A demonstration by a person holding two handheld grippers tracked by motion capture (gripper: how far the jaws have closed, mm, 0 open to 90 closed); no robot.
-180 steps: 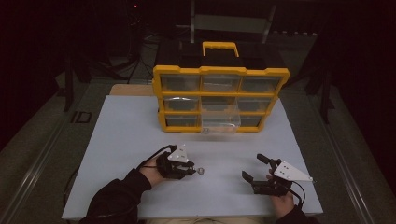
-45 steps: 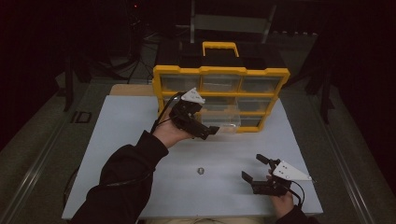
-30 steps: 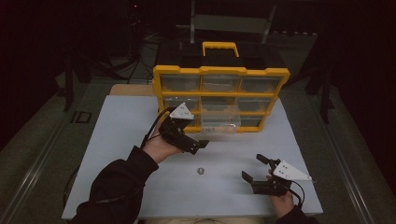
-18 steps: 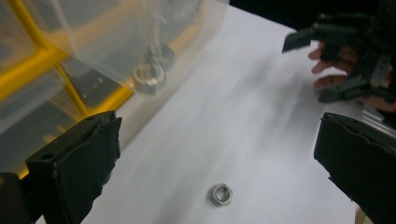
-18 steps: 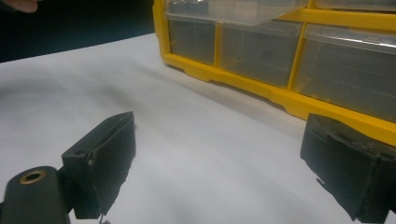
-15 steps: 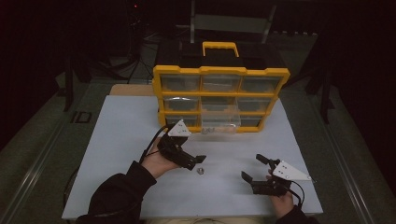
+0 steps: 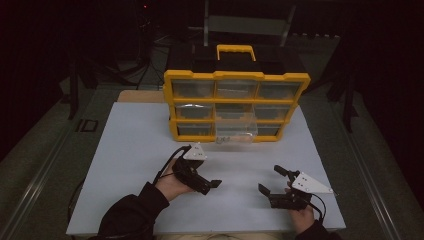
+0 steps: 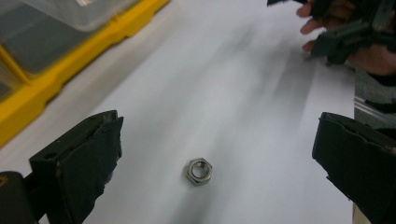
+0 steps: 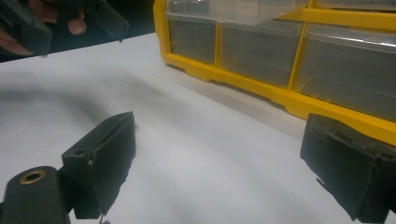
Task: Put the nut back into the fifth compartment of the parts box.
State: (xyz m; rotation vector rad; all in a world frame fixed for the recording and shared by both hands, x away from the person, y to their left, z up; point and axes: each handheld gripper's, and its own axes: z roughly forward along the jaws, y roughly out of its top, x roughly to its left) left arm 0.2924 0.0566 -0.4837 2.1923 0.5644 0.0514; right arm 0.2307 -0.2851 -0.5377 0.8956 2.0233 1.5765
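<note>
A small steel hex nut (image 8: 200, 171) lies flat on the white table sheet (image 7: 130, 165). My left gripper (image 8: 219, 126) is open just above it, with one jaw on each side and neither touching it. In the high view the left gripper (image 7: 212, 185) covers the nut. My right gripper (image 7: 271, 180) is open and holds nothing, low at the front right (image 9: 219, 135). The yellow organizer (image 7: 235, 105) with clear drawers stands at the back. Its lower middle drawer (image 7: 236, 131) is pulled out.
The organizer's yellow base (image 9: 280, 100) runs close ahead of the right gripper, and the open drawer (image 9: 233, 11) juts out above it. The right hand and its gripper (image 8: 345, 37) are beyond the nut. The sheet's front edge is near both hands.
The left gripper has come back from the pulled-out drawer toward the person and lowered over the nut, which has stayed where it was. The right gripper has not moved.
</note>
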